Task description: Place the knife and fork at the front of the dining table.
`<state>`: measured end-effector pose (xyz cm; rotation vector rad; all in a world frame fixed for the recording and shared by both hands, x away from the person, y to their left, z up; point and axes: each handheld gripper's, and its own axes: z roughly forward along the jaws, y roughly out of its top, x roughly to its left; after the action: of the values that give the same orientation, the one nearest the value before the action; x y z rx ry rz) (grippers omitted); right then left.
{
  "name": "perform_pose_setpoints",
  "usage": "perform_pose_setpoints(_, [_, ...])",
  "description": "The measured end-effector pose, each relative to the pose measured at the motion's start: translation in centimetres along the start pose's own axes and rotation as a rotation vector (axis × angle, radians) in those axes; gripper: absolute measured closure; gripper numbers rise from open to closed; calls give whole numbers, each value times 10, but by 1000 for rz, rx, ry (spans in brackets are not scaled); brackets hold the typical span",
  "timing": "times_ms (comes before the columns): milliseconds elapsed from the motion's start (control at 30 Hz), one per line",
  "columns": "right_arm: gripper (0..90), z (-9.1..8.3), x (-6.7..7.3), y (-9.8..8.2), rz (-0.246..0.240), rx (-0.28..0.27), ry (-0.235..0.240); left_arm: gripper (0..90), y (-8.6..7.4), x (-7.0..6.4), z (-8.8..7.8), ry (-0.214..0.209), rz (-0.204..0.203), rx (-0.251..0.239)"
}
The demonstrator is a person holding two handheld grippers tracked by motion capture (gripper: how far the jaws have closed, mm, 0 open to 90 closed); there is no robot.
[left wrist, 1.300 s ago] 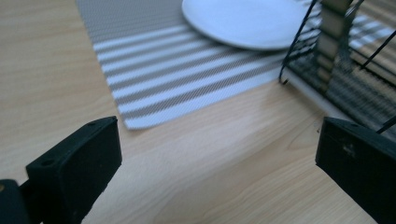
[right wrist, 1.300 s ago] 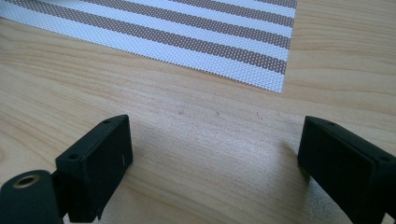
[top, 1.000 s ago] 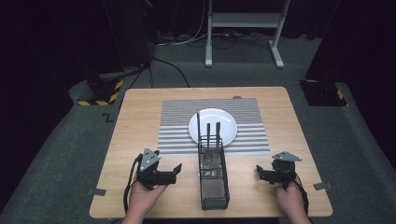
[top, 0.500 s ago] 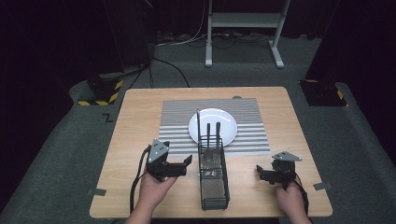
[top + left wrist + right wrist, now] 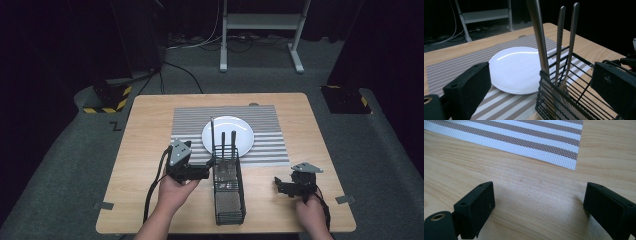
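Cutlery [image 5: 541,50] stands upright in the far end of a black wire basket [image 5: 229,192], which sits lengthwise on the near half of the wooden table [image 5: 150,130], between the two hands. Three slim metal handles rise from that end: one taller piece and two shorter ones side by side. They look like brushed steel; their working ends are down among the wires and hard to make out. The basket is a long narrow box of thin dark rods, with what looks like fine mesh at the bottom.

Just behind the basket lies a round white plate [image 5: 227,134], glossy and bare, resting on a placemat [image 5: 190,125] woven in grey and white stripes. The basket's far end overlaps the mat's near edge and comes close to the plate.

On the left, the left gripper [image 5: 204,171] hovers just beside the basket's far end, jaws spread wide, holding nothing; from its own camera the handles stand between the two black pads. Over to the right, the right gripper [image 5: 284,187] sits low over bare wood, well apart from the basket, jaws likewise wide and empty, with the mat's corner ahead of it.
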<state>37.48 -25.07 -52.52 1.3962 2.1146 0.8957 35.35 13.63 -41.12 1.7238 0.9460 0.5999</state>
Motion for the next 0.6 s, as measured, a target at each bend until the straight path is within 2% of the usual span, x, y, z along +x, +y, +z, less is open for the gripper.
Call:
perform_pose_setpoints(167, [99,0,0,0,2,2,0,106,4,3,8,0,-34,-25])
perform_pose_setpoints(333, [99,0,0,0,3,2,0,215,10,2,18,24,-55,-41])
perform_pose_setpoints(433, [99,0,0,0,1,1,-1,296,14,-1,20,26,-42,-59])
perform_pose_setpoints(600, [99,0,0,0,0,0,0,486,15,-5,26,58,-18,-54])
